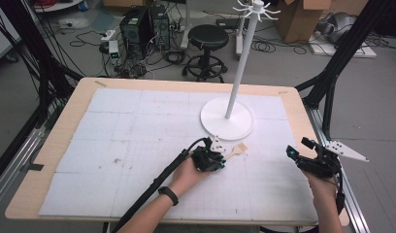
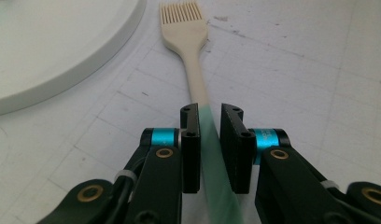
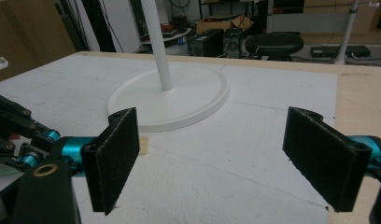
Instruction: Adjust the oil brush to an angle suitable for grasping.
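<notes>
We see the left gripper (image 2: 209, 140) low on the mat, jaws straddling the brush (image 2: 194, 60) handle; actual contact is hard to judge. The brush lies at five o'clock from the stand base (image 1: 227, 119). The right gripper (image 3: 226, 158) gapes wide.

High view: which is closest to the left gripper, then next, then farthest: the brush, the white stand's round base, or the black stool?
1. Brush: handle between the left gripper jaws.
2. Round base: just behind, on the table.
3. Black stool: on the floor beyond the table.
</notes>
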The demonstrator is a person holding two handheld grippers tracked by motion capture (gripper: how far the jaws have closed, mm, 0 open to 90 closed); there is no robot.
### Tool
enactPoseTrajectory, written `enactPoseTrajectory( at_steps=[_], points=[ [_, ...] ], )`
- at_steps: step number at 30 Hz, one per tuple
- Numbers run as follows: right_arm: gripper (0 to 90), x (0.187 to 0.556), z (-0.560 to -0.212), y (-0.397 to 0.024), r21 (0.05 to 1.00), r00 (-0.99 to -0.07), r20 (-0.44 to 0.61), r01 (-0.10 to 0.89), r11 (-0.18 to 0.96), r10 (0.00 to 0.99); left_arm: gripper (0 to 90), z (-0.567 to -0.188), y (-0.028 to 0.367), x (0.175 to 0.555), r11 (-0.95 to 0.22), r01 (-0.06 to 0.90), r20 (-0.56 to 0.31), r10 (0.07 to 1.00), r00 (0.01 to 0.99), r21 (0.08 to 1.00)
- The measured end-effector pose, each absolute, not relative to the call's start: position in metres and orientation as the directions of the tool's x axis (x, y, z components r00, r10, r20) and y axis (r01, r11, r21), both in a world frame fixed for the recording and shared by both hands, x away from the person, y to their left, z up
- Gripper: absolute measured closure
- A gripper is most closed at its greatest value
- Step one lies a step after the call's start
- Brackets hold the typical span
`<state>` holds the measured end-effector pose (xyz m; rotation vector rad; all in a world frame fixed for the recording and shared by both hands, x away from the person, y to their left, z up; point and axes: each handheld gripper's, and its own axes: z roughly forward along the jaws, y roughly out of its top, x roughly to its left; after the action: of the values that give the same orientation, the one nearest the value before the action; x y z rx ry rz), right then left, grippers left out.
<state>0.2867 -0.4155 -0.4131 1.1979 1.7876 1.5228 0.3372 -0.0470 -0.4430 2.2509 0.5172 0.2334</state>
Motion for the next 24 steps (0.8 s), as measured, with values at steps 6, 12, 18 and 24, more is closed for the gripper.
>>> enactPoseTrajectory(
  at_steps=[6,12,18,24],
  points=[
    [18.1,0.286,-0.413,-0.415,0.952,-0.486,0.167,0.305,-0.013,0.858,80.7,-0.443,-0.047,0.337,-0.599,0.291,-0.002,0.436,0.900,0.746],
    [18.1,0.287,-0.413,-0.416,0.954,-0.489,0.168,0.300,-0.016,0.856,81.0,-0.442,-0.045,0.339,-0.602,0.270,-0.001,0.409,0.913,0.752],
    [18.2,0.287,-0.413,-0.416,0.955,-0.489,0.165,0.296,-0.015,0.856,81.1,-0.435,-0.038,0.340,-0.582,0.243,-0.006,0.379,0.925,0.776],
    [18.2,0.286,-0.412,-0.416,0.955,-0.486,0.169,0.295,-0.021,0.858,81.1,-0.427,-0.032,0.342,-0.542,0.215,-0.036,0.321,0.946,0.813]
  ],
)
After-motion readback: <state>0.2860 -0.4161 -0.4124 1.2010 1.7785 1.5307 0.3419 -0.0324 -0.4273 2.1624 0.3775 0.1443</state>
